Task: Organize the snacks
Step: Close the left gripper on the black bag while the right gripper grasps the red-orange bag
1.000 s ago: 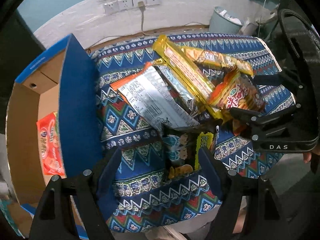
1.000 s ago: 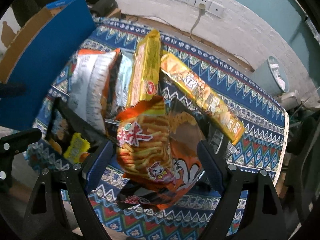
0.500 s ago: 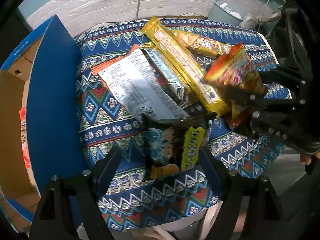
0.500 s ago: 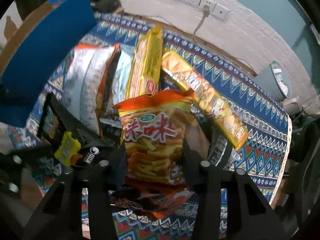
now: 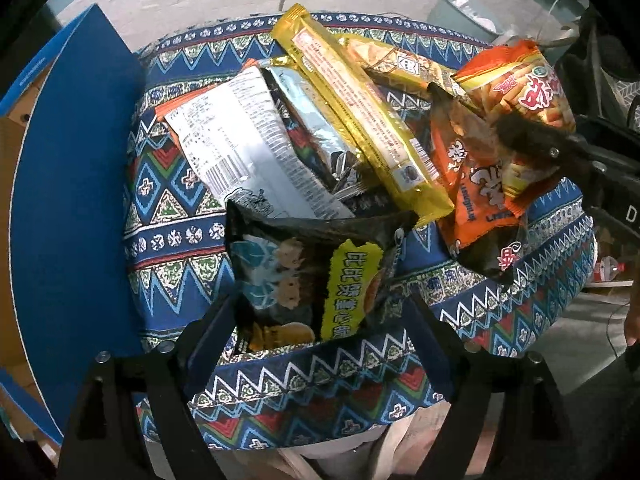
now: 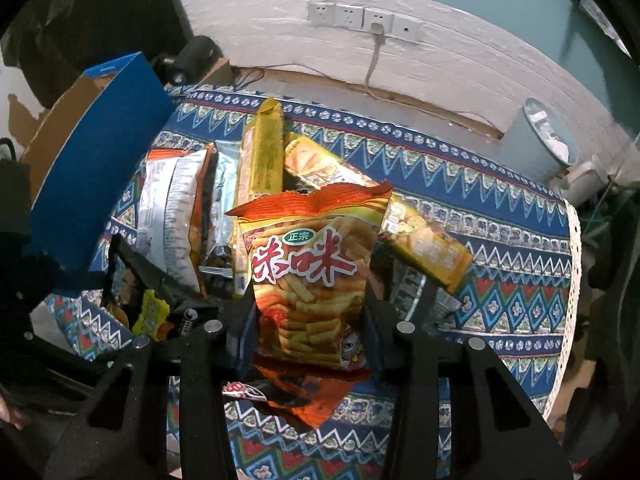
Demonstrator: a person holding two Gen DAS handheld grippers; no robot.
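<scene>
1. At the far left stands an open cardboard box [image 5: 76, 184] with a blue outer wall, upright just beside the table edge.
2. A round table is covered by a cloth [image 5: 176, 216] patterned in blue, red and green zigzags, with a heap of snack packets lying on it.
3. At the left of the heap lies a silver packet [image 5: 240, 140] with its printed back turned up, overlapping a second silver packet just beside it.
4. At the near edge, the left gripper [image 5: 320, 320] points down with its jaws wide apart, one finger on each side of a black snack bag [image 5: 308, 276] with a yellow label; the pads do not press on it, and the bag lies flat on the cloth.
5. A long gold packet [image 5: 360, 108] runs diagonally across the middle of the heap, with another long, tan-gold packet [image 5: 400, 64] lying behind it.
6. To the right, an orange and black bag [image 5: 472, 184] lies on the cloth.
7. Above that bag, the right gripper [image 6: 310, 328] has clamped its jaws on an orange packet of snack sticks [image 6: 312, 272] with large red characters, holding it upright, lifted clear of the heap.
8. Behind the table, a row of wall sockets [image 6: 360, 18] sits on a white wall, and a pale bin [image 6: 540, 140] stands at the far right.
</scene>
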